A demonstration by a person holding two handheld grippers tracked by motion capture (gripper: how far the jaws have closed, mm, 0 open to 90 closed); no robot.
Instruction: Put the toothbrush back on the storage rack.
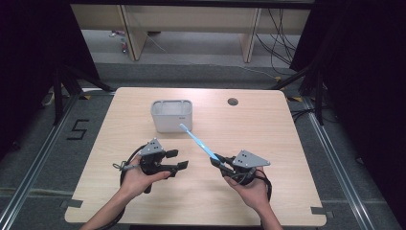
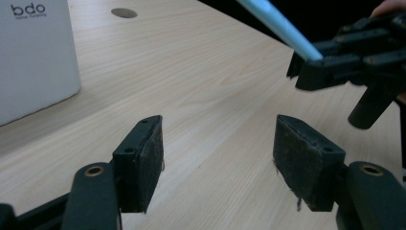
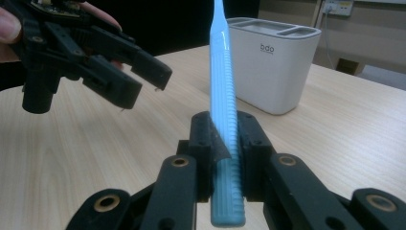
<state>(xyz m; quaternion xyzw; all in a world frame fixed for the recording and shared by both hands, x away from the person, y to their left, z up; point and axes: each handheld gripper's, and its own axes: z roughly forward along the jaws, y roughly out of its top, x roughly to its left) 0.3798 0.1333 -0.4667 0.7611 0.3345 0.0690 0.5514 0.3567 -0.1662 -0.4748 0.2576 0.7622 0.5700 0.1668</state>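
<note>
A light blue toothbrush (image 1: 197, 140) slants up from my right gripper (image 1: 216, 161), which is shut on its ribbed handle; in the right gripper view the toothbrush (image 3: 221, 72) stands between the pads of the right gripper (image 3: 225, 139), head away from me. Its tip points toward a white holder (image 1: 172, 115) with slots in its top, standing at the table's middle back. My left gripper (image 1: 177, 159) hovers left of the brush, open, nothing between its pads. In the left gripper view the left gripper (image 2: 218, 158) frames bare wood, with the holder (image 2: 33, 57) at far left and the toothbrush (image 2: 282, 26) at upper right.
The wooden table (image 1: 268, 139) has a round cable hole (image 1: 233, 101) at its back right. Beyond the far edge stand desk legs and loose cables on the floor. Black stands flank both sides. Bare wood lies around the holder and in front of both hands.
</note>
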